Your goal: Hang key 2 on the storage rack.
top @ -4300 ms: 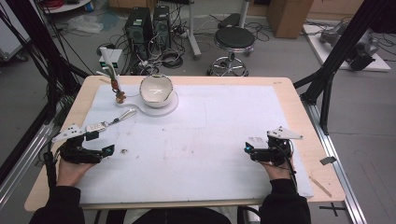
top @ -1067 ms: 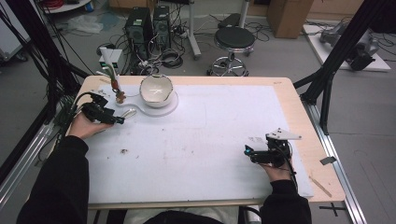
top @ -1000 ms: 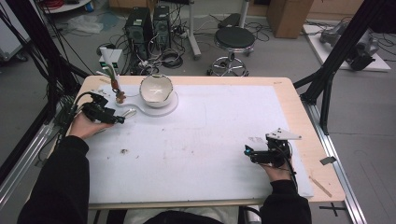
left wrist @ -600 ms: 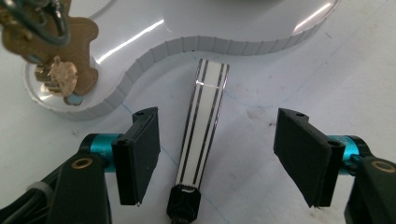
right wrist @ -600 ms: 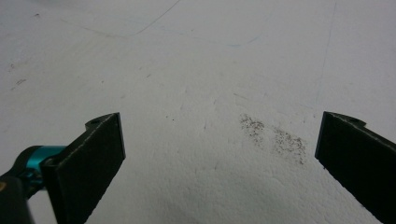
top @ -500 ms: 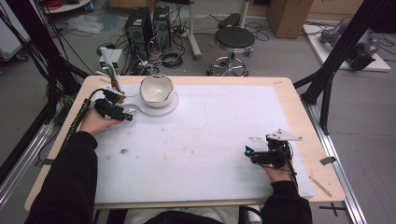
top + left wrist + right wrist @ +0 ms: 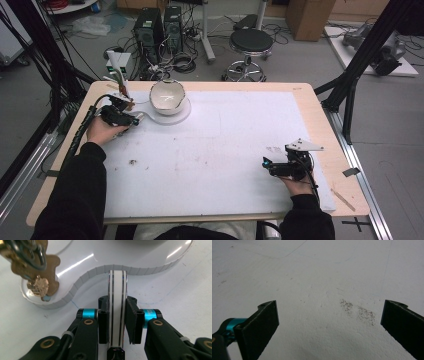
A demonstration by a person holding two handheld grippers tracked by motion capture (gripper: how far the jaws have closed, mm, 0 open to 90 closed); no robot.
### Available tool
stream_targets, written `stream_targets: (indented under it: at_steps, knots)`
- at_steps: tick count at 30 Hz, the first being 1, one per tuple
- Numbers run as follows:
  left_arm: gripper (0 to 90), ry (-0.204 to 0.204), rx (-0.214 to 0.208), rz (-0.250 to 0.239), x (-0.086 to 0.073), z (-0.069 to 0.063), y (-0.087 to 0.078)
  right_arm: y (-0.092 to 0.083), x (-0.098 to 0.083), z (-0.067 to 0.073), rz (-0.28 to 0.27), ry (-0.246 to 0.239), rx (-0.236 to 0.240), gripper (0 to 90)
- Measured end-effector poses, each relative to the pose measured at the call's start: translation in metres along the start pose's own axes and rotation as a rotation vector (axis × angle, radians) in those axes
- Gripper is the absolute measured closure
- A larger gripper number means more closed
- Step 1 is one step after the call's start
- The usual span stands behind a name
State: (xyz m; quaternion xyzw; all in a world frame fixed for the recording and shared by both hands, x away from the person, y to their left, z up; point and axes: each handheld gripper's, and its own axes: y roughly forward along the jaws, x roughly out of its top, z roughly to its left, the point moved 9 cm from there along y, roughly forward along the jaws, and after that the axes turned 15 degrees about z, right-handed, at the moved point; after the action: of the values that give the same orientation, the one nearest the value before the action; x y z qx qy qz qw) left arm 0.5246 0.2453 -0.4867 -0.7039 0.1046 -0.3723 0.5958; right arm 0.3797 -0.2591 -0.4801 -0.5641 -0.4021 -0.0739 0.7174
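The landmark here is the white bowl (image 7: 167, 95), which sits on a clear stand (image 7: 176, 114) at the far left of the table (image 7: 320, 120). The left gripper (image 7: 116, 322) is just beside that stand, on the side away from the bowl, and its jaws are clenched on a thin white strip (image 7: 117, 302) edged with dark lines, held upright on its edge and pointing toward the stand's ribbed rim. What the strip is cannot be told for sure; it looks like a flat handle or card seen edge-on. A brown teddy-bear charm (image 7: 40, 277) on a dark ring stands on the stand's smaller lobe, left of the strip in the left gripper view. The right gripper (image 7: 329, 322) rests well away from the bowl, near the table's opposite corner, jaws spread wide over bare white mat with a faint smear of dark crumbs (image 7: 358, 311) between them. The step in hand seems to be carrying the gripped strip toward the bowl; the next move likely calls for lifting it over the rim without knocking the charm
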Motion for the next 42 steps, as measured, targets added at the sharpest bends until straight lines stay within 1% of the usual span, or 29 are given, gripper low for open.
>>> stream_targets:
  at_steps: [1,4,5,6,7,9,12,13,15,16,17,19,21,22,23,24,25,26,27,29,30,34,35,36,37,38,40,41,42]
  knots:
    - [74.4,0.015,0.001,0.001,0.0,-0.003,-0.004,0.0,0.0,0.0,0.0,0.003,-0.001,0.7]
    - [74.4,0.017,-0.006,0.002,-0.001,-0.004,-0.009,-0.001,0.0,0.0,-0.001,0.005,0.002,0.7]
    - [74.4,0.015,-0.034,0.002,-0.003,-0.005,-0.016,-0.002,0.0,0.0,-0.005,0.006,0.002,0.7]
    - [74.4,0.015,-0.034,0.002,-0.003,-0.005,-0.016,-0.002,0.0,0.0,-0.008,0.002,0.001,0.7]
    - [74.4,0.02,-0.027,0.006,-0.004,-0.004,-0.023,-0.002,0.0,0.0,-0.009,0.001,0.0,0.7]
    - [74.4,0.022,-0.021,0.006,-0.005,-0.004,-0.028,-0.002,0.0,0.0,-0.008,0.0,0.001,0.7]
    - [74.5,0.029,-0.001,-0.028,-0.006,-0.005,-0.049,-0.001,0.0,0.0,-0.007,0.001,0.003,0.7]
    - [74.4,0.029,-0.001,-0.028,-0.006,-0.005,-0.049,-0.001,0.001,0.001,-0.008,0.001,0.003,0.7]
    - [74.4,0.011,0.001,-0.071,-0.009,-0.001,-0.068,-0.002,0.001,0.001,-0.012,0.0,0.002,0.7]
    - [74.4,0.011,0.001,-0.071,-0.009,-0.001,-0.068,-0.002,0.001,0.001,-0.012,0.0,0.002,0.7]
    - [74.5,-0.015,-0.003,-0.101,-0.011,0.004,-0.079,-0.002,0.001,0.0,-0.017,-0.002,0.001,0.7]
    - [74.5,-0.038,0.005,-0.142,-0.014,0.009,-0.093,-0.003,0.001,0.0,-0.015,0.004,0.001,0.7]
    - [74.5,-0.052,0.021,-0.172,-0.016,0.015,-0.103,-0.002,0.001,0.0,-0.014,0.004,0.001,0.7]
    - [74.6,-0.052,0.021,-0.172,-0.016,0.015,-0.103,-0.002,0.001,0.0,-0.015,0.002,0.001,0.7]
    - [74.6,-0.083,0.047,-0.21,-0.018,0.022,-0.115,-0.002,0.001,0.0,-0.015,0.002,0.004,0.7]
    - [74.6,-0.083,0.047,-0.21,-0.018,0.022,-0.115,-0.002,0.001,0.0,-0.015,0.001,0.002,0.7]
    - [74.6,-0.121,0.056,-0.227,-0.021,0.027,-0.123,-0.001,0.002,0.0,-0.015,0.0,0.001,0.7]
    - [74.7,-0.121,0.056,-0.227,-0.021,0.027,-0.123,-0.001,0.002,0.0,-0.015,0.0,0.0,0.7]
    - [74.7,-0.141,0.066,-0.234,-0.023,0.03,-0.129,-0.001,0.001,0.001,-0.012,0.004,0.003,0.7]
    - [74.7,-0.147,0.07,-0.232,-0.024,0.032,-0.131,-0.001,0.002,0.001,-0.012,0.002,0.003,0.7]
    - [74.7,-0.151,0.086,-0.232,-0.022,0.035,-0.136,-0.001,0.002,0.001,-0.011,0.002,0.002,0.7]
    - [74.7,-0.151,0.1,-0.242,-0.017,0.038,-0.143,0.0,0.002,0.001,-0.011,0.001,0.002,0.7]
    - [74.7,-0.157,0.122,-0.246,-0.012,0.042,-0.15,0.0,0.002,0.001,-0.014,-0.001,0.001,0.7]
    - [74.7,-0.157,0.122,-0.246,-0.012,0.042,-0.15,0.0,0.002,0.001,-0.014,-0.001,0.001,0.7]
    - [74.7,-0.178,0.119,-0.248,-0.01,0.046,-0.153,0.0,0.002,0.001,-0.011,0.003,0.003,0.7]
    - [74.7,-0.178,0.119,-0.248,-0.01,0.046,-0.153,0.0,0.002,0.001,-0.011,0.003,0.003,0.7]
    - [74.7,-0.197,0.151,-0.237,-0.009,0.054,-0.154,0.001,0.002,0.001,-0.008,0.004,0.006,0.7]
    - [74.7,-0.218,0.157,-0.249,-0.009,0.059,-0.157,0.001,0.002,0.001,-0.008,0.004,0.006,0.7]
    - [74.7,-0.218,0.157,-0.249,-0.009,0.059,-0.157,0.001,0.002,0.001,-0.008,0.004,0.006,0.7]
